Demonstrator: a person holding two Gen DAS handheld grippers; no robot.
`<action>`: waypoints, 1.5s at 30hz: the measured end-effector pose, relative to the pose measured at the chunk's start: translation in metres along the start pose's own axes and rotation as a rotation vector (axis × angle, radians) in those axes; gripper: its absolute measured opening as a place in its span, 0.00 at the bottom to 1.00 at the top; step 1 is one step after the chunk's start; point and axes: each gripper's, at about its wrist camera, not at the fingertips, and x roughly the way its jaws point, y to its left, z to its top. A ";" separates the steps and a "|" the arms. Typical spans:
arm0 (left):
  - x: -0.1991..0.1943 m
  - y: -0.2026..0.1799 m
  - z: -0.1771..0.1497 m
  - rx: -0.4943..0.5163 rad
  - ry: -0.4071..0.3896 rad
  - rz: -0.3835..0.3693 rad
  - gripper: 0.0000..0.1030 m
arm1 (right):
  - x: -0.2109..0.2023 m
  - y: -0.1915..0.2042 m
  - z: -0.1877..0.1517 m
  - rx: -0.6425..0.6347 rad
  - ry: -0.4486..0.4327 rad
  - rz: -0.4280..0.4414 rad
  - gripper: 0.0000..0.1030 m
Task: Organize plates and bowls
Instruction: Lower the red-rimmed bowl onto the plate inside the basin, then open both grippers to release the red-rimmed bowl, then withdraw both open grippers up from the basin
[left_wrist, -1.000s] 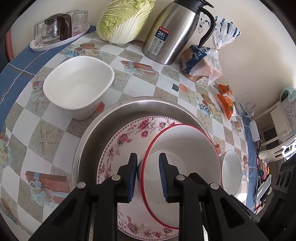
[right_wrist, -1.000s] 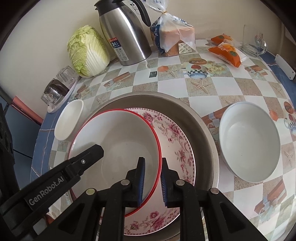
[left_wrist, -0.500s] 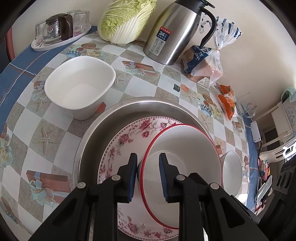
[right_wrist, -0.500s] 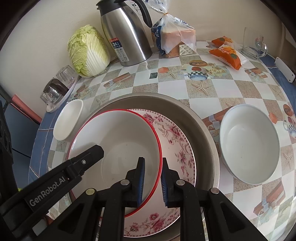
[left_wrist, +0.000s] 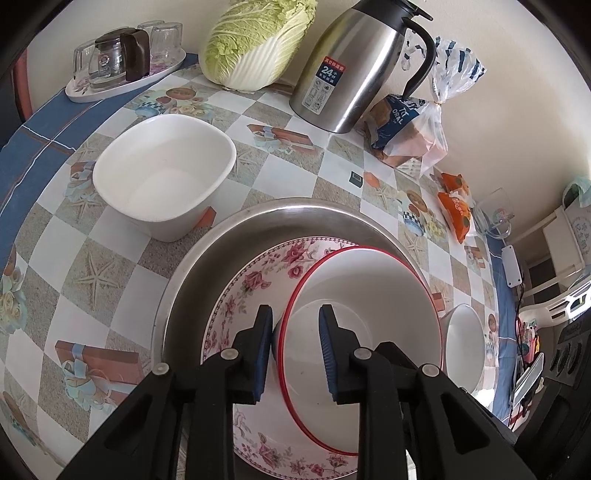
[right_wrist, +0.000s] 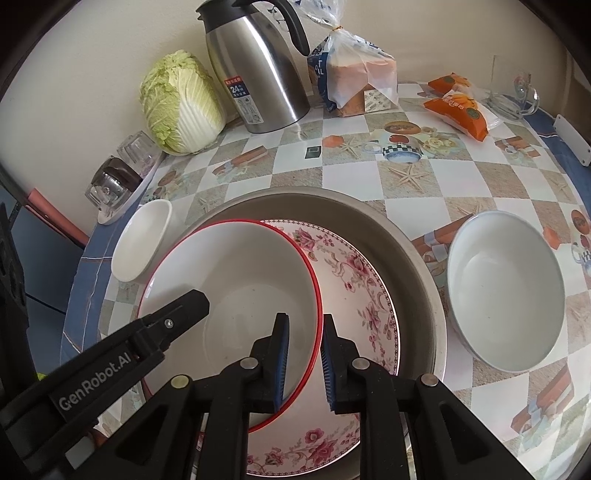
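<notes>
A white bowl with a red rim hangs tilted over a floral plate, which lies in a wide steel basin. My left gripper straddles the bowl's left rim, one pad outside and one inside, shut on it. My right gripper clamps the bowl's right rim the same way. One black finger of the left gripper shows over the bowl in the right wrist view. A white squarish bowl sits left of the basin and a pale round bowl sits to its right.
Along the wall stand a steel thermos jug, a napa cabbage, a bagged loaf of bread and a tray of glasses. Orange snack packets and a glass mug lie at the far right.
</notes>
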 end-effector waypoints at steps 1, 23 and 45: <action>0.000 0.001 0.000 -0.003 0.003 -0.005 0.24 | 0.000 -0.001 0.000 0.004 -0.002 0.004 0.19; -0.043 -0.001 0.009 0.020 -0.092 -0.002 0.46 | -0.031 -0.006 0.010 0.019 -0.075 0.024 0.19; -0.061 0.021 0.010 -0.028 -0.185 0.167 0.96 | -0.042 -0.020 0.011 0.010 -0.105 -0.116 0.85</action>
